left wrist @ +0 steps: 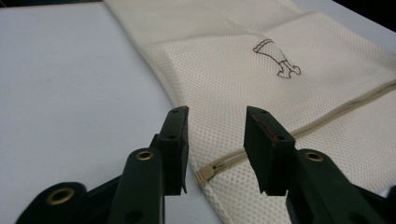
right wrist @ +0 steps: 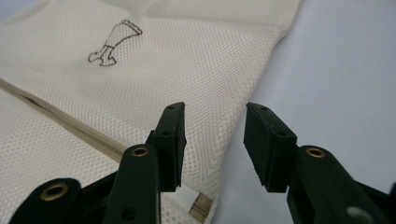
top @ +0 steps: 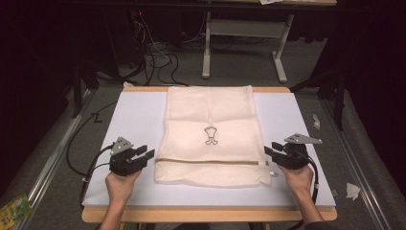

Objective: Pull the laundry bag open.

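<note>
Mesh bag (top: 210, 136) lies flat and smooth on surface (top: 129, 120); left gripper (top: 143, 154) and right gripper (top: 272, 148) jaws apart, released; we judge little left

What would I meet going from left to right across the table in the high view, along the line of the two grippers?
Left gripper, jaws open → cream mesh laundry bag with its zipper → right gripper, jaws open → bare white table surface.
</note>
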Available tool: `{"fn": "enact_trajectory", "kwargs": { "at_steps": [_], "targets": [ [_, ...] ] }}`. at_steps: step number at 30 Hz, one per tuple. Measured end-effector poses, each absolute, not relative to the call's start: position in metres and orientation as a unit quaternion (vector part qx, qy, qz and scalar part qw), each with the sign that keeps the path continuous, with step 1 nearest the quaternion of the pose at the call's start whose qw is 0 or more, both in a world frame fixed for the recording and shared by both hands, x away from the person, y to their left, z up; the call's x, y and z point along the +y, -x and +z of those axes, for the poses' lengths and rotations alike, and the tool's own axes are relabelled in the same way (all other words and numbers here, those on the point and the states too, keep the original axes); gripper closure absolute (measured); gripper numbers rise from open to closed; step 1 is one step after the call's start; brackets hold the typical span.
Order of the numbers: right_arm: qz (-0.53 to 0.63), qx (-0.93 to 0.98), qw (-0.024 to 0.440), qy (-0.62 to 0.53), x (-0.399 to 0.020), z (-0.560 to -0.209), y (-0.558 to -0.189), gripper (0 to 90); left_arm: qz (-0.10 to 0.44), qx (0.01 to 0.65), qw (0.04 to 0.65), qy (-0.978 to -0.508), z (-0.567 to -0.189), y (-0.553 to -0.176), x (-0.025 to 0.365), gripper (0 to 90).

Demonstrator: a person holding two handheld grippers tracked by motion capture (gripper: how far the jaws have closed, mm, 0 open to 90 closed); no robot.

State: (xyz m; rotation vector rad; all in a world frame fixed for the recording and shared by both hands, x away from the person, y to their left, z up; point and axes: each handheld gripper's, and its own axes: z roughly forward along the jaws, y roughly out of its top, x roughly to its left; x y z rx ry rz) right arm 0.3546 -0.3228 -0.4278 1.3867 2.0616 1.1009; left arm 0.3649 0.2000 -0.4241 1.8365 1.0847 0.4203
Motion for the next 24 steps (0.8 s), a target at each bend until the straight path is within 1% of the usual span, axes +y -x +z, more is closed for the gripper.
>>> {"fn": "enact_trajectory", "kwargs": {
  "at_steps": [4, 13, 24],
  "targets": [
    [0.408, 0.73, 0.214, -0.505, -0.334, -0.425, -0.35, 58.8, 0.18, 0.448, 0.472, -0.738, -0.419, -0.365, 0.204, 55.1],
    [0.427, 0.701, 0.226, -0.525, -0.362, -0.419, -0.339, 58.5, 0.192, 0.451, 0.482, -0.726, -0.415, -0.362, 0.216, 54.1],
    [0.431, 0.682, 0.24, -0.539, -0.378, -0.42, -0.336, 58.2, 0.201, 0.464, 0.489, -0.711, -0.42, -0.362, 0.234, 52.2]
  ]
}}
